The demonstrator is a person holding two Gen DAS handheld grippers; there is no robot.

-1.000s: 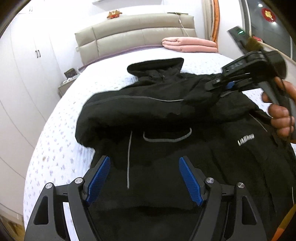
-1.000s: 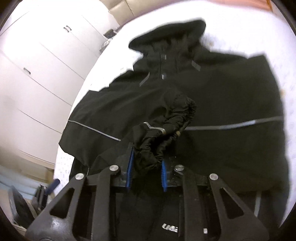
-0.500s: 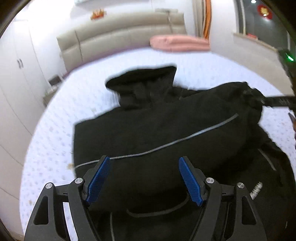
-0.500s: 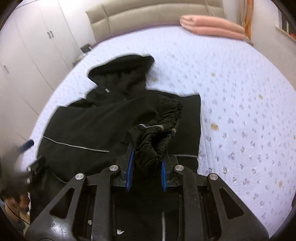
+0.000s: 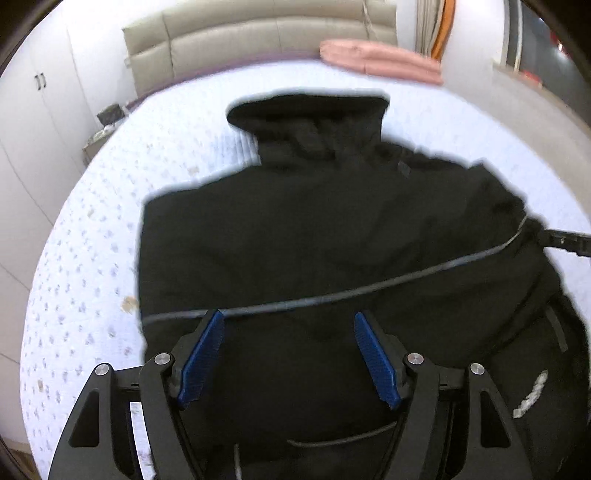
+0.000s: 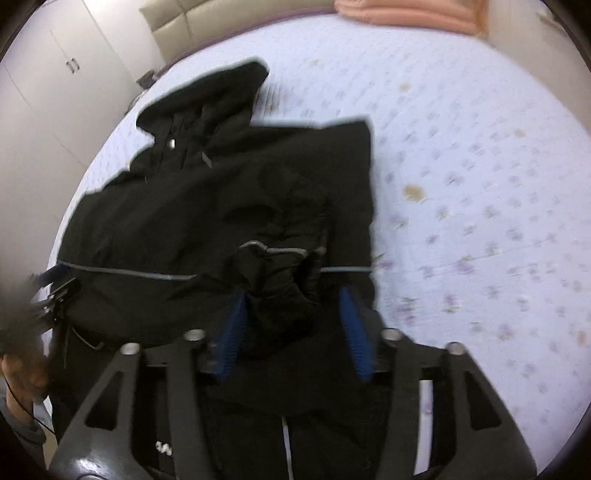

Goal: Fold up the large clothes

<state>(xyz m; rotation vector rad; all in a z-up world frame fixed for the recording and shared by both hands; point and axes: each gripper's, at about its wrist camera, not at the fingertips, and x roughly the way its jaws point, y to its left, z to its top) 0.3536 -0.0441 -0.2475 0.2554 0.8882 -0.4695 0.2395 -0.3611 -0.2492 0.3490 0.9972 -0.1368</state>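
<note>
A large black jacket [image 5: 314, 236] with thin grey piping lies on the bed, hood toward the headboard, one sleeve folded across its body. It also shows in the right wrist view [image 6: 207, 206]. My left gripper [image 5: 288, 350] is open and empty, just above the jacket's lower part. My right gripper [image 6: 291, 317] has its jaws spread open, and the bunched sleeve cuff [image 6: 280, 273] lies loose between them. The right gripper's tip [image 5: 565, 242] shows at the right edge of the left wrist view.
The bed [image 5: 92, 258] has a white quilt with small purple flowers. A folded pink blanket [image 5: 380, 61] lies by the beige headboard [image 5: 258, 33]. White wardrobe doors [image 5: 33, 122] stand on the left, with a small nightstand [image 5: 107, 118] beside the bed.
My right gripper carried the sleeve cuff across the jacket to the right and then opened, letting the cuff go. My left gripper stayed open and drew back a little.
</note>
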